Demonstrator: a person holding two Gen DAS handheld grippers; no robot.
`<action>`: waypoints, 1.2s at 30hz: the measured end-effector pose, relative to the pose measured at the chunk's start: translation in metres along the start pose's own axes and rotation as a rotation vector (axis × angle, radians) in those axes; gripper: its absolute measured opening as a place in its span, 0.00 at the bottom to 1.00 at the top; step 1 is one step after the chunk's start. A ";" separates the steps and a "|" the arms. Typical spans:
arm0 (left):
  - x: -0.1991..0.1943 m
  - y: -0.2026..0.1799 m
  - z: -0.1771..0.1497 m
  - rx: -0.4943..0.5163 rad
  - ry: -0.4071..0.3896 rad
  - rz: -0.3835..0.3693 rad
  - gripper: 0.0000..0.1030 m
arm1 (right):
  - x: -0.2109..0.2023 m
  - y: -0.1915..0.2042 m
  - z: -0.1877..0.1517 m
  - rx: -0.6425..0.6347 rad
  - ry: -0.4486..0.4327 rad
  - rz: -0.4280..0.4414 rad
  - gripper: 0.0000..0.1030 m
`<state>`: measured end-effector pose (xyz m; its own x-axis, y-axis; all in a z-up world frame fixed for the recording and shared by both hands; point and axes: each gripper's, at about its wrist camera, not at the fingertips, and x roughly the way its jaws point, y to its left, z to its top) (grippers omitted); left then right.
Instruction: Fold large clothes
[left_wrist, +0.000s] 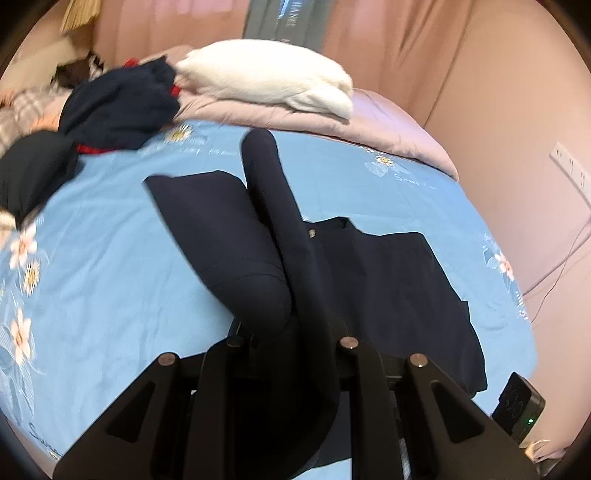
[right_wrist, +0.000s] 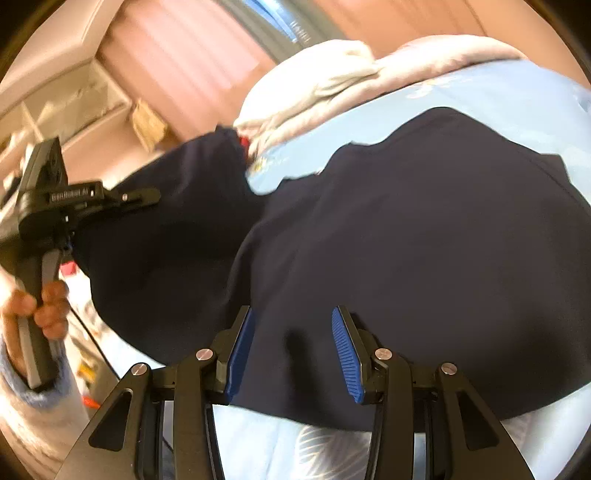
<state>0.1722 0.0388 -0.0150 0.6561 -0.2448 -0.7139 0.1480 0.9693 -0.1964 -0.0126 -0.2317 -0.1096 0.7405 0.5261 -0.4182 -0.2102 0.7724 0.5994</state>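
Left tool (left_wrist: 291, 332) is pinching the navy garment (left_wrist: 369, 273): the cloth swallows its fingertips and rises in a draped fold in front of the lens. Right tool (right_wrist: 291, 347) stands spread, blue pads (right_wrist: 343, 350) bare, hovering over the same garment with nothing between them (right view is blurred, so contact with the cloth is unclear). From the right view the left tool shows side-on, gripped by a hand (right_wrist: 44, 306) in a light blue sleeve. The garment lies mostly flat across the blue floral bedsheet (left_wrist: 110, 258), one part lifted. Likely step: carrying the lifted part over for a fold. To do it well, keep the pinch firm, draw the cloth taut, align edges before lowering, and let the right tool pin the flat part. A pile of dark clothes (left_wrist: 122, 107) and a white pillow (left_wrist: 266, 74) sit well apart at the far end.
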 end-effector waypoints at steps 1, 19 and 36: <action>0.003 -0.007 0.003 0.011 0.004 -0.001 0.16 | -0.002 -0.004 0.002 0.012 -0.012 0.007 0.43; 0.099 -0.141 -0.001 0.207 0.167 -0.009 0.21 | -0.032 -0.077 0.002 0.290 -0.174 0.176 0.43; 0.028 -0.113 0.022 0.131 0.060 -0.279 0.81 | -0.039 -0.094 -0.006 0.397 -0.216 0.333 0.48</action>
<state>0.1898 -0.0774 0.0024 0.5329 -0.4986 -0.6837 0.4124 0.8586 -0.3046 -0.0258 -0.3224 -0.1536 0.7978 0.6018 -0.0384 -0.2292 0.3616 0.9037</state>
